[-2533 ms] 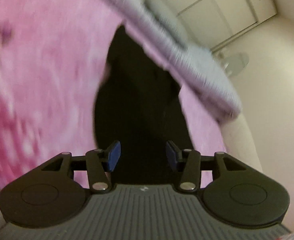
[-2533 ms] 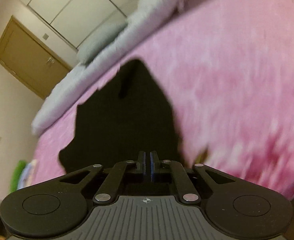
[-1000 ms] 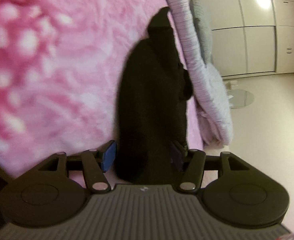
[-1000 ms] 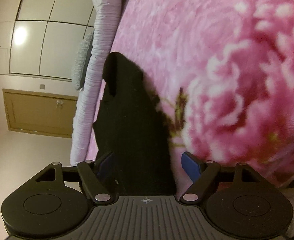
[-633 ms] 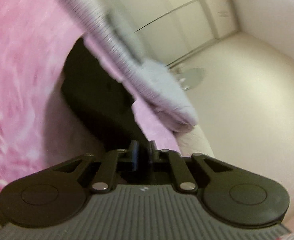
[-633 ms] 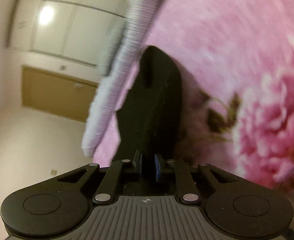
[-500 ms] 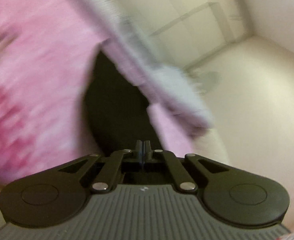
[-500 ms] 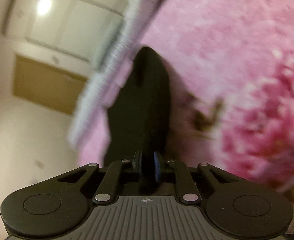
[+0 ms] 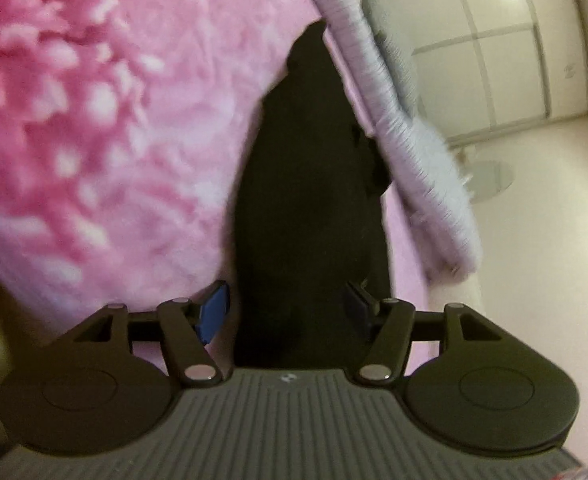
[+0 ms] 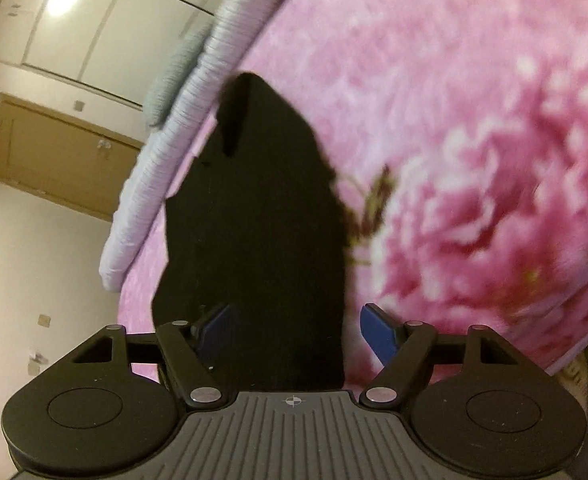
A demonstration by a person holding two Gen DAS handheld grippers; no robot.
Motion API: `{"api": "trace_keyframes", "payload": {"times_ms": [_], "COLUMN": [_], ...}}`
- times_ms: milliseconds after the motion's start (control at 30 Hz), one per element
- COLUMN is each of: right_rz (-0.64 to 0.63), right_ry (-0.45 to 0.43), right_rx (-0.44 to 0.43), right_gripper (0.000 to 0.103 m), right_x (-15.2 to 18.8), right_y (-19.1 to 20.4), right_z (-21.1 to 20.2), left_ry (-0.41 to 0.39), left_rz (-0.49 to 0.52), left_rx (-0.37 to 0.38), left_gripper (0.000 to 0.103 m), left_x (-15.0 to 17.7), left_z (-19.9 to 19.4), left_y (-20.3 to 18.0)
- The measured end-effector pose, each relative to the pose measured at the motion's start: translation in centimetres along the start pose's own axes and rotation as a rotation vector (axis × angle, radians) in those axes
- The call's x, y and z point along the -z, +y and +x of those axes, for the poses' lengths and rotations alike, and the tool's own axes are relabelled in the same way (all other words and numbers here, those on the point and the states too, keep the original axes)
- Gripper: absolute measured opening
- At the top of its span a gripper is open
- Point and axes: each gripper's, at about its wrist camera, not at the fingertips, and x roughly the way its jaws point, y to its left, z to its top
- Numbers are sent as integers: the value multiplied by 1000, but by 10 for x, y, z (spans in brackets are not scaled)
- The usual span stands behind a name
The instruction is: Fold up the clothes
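We see the black garment [image 9: 306, 216] lying in a long narrow strip on the pink blanket [image 9: 113, 120], seemingly part-folded, with crosswise folds likely left. Our left gripper [image 9: 285, 312] and right gripper [image 10: 294, 332] are opening wide, pads clear of the cloth.

We look from each gripper's wrist, forward and slightly downward along its fingers, close over a pink floral blanket [image 9: 105, 128] [image 10: 434, 92]. Both views share the black garment [image 9: 310, 200] [image 10: 257, 232], the pale rolled bedding [image 9: 406, 132] [image 10: 173, 152] and white cupboards [image 9: 494, 56] [image 10: 93, 20] behind
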Motion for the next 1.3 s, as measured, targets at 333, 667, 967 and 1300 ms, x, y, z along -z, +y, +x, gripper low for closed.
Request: {"api": "trace_keyframes", "payload": {"times_ms": [333, 667, 967, 1300], "right_rz": [-7, -282, -572, -687], "right_ry": [21, 108, -133, 4], "right_rx": [-123, 179, 249, 325], "right_gripper": [9, 13, 13, 13], "right_x": [4, 42, 37, 14], "right_y": [17, 41, 101, 87], "right_z": [3, -5, -40, 41], "left_ry": [-6, 39, -19, 160], "left_rz": [168, 217, 564, 720], "left_rx": [92, -204, -216, -301], "left_gripper": [6, 9, 23, 21], "left_x": [-24, -5, -25, -43], "left_z": [-29, -72, -77, 37], "left_y": [-42, -8, -77, -97]}}
